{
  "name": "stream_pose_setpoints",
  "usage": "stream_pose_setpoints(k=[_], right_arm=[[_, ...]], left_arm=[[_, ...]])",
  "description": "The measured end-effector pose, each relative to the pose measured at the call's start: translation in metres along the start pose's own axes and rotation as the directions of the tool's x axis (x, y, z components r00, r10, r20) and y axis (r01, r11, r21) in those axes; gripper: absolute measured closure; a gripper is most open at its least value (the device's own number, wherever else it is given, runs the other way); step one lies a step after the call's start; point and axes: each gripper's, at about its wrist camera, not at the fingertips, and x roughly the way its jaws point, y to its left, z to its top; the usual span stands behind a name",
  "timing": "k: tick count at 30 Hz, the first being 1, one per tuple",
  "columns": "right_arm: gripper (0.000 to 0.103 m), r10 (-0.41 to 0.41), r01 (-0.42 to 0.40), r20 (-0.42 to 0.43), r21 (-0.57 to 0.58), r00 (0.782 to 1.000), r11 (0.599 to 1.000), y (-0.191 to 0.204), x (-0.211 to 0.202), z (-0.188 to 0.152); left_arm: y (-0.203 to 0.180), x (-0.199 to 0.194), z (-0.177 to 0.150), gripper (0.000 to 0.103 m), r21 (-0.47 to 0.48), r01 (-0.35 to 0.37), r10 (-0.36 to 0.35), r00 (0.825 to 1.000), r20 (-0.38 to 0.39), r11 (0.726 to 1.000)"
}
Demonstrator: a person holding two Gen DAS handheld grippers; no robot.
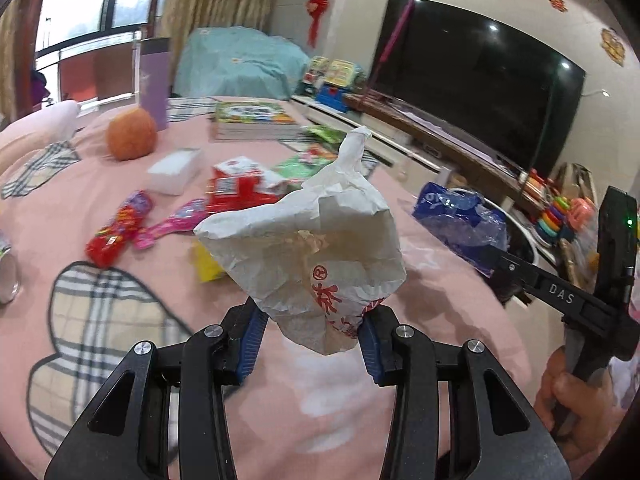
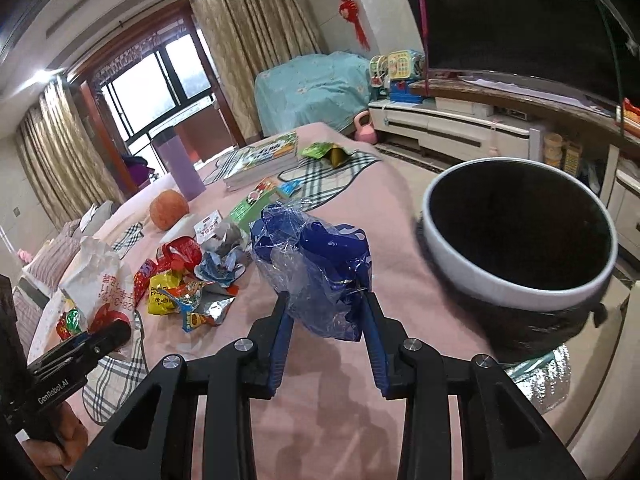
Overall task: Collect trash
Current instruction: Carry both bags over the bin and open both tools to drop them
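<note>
Item 1, left gripper (image 1: 314, 334): I am holding it clenched on a crumpled white paper bag (image 1: 308, 248) with red printing; the blue pads are pinching the bag's lower end and the rest is standing up clear of the pink blanket (image 1: 420, 292).

Item 2, right gripper (image 2: 326, 328): I am holding it clamped on a scrunched blue and clear plastic wrapper (image 2: 316, 276), the bulk of it bunching above the fingertips, lifted off the blanket.

Item 3, bin (image 2: 520, 232): a round dark container with a white rim, mouth open and facing up, is sitting just off the bed's edge. In the right wrist view it is lying ahead and to the right of the wrapper, near. In the left wrist view it is showing only as a sliver beyond the right gripper, so I am judging the right hand the nearer; its load should go in first, the left crossing after.

Item 4, uncollected: red, yellow and silver snack wrappers (image 2: 188, 292) are lying in a loose heap on the blanket, left of the right gripper.

Item 5, not trash by my reading: an orange fruit (image 1: 131, 134), a stack of books (image 1: 254, 120), a purple tumbler (image 2: 182, 168).
</note>
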Motion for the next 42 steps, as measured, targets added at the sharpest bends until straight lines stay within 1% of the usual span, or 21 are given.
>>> stream_pose_setpoints(k=[6, 13, 16, 21, 24, 32, 36, 39, 42], right_arm=[[0.068, -0.041, 0.040, 0.035, 0.023, 0.999, 0.999, -0.018, -0.020, 0.001], [0.068, -0.100, 0.096, 0.060, 0.062, 0.993, 0.993, -0.046, -0.038, 0.001], [0.068, -0.133, 0.127, 0.066, 0.079, 0.989, 0.989, -0.060, -0.044, 0.002], [0.068, -0.177, 0.169, 0.072, 0.103, 0.982, 0.980, -0.083, -0.052, 0.008], [0.068, -0.201, 0.192, 0.077, 0.104, 0.977, 0.976, -0.092, -0.056, 0.012], [0.068, -0.246, 0.238, 0.069, 0.107, 0.967, 0.965, -0.115, -0.060, 0.024], [0.068, -0.258, 0.250, 0.059, 0.109, 0.964, 0.962, -0.126, -0.060, 0.029], [0.068, -0.262, 0.255, 0.046, 0.114, 0.964, 0.960, -0.133, -0.058, 0.033], [0.067, -0.260, 0.255, 0.031, 0.120, 0.965, 0.959, -0.140, -0.053, 0.036]], left_arm=[[-0.037, 0.011, 0.008, 0.062, 0.060, 0.052, -0.051, 0.999, -0.016, 0.997], [-0.077, 0.035, 0.014, 0.062, 0.133, 0.091, -0.084, 0.995, -0.062, 0.987], [-0.094, 0.045, 0.017, 0.062, 0.158, 0.112, -0.100, 0.991, -0.085, 0.981], [-0.125, 0.058, 0.025, 0.062, 0.213, 0.137, -0.119, 0.988, -0.096, 0.967], [-0.139, 0.069, 0.030, 0.062, 0.231, 0.153, -0.129, 0.985, -0.116, 0.961], [-0.175, 0.091, 0.046, 0.062, 0.278, 0.192, -0.157, 0.977, -0.144, 0.941], [-0.191, 0.102, 0.056, 0.062, 0.284, 0.219, -0.178, 0.970, -0.163, 0.934], [-0.203, 0.114, 0.062, 0.062, 0.292, 0.229, -0.180, 0.966, -0.183, 0.929], [-0.213, 0.125, 0.065, 0.059, 0.301, 0.239, -0.181, 0.962, -0.206, 0.923]])
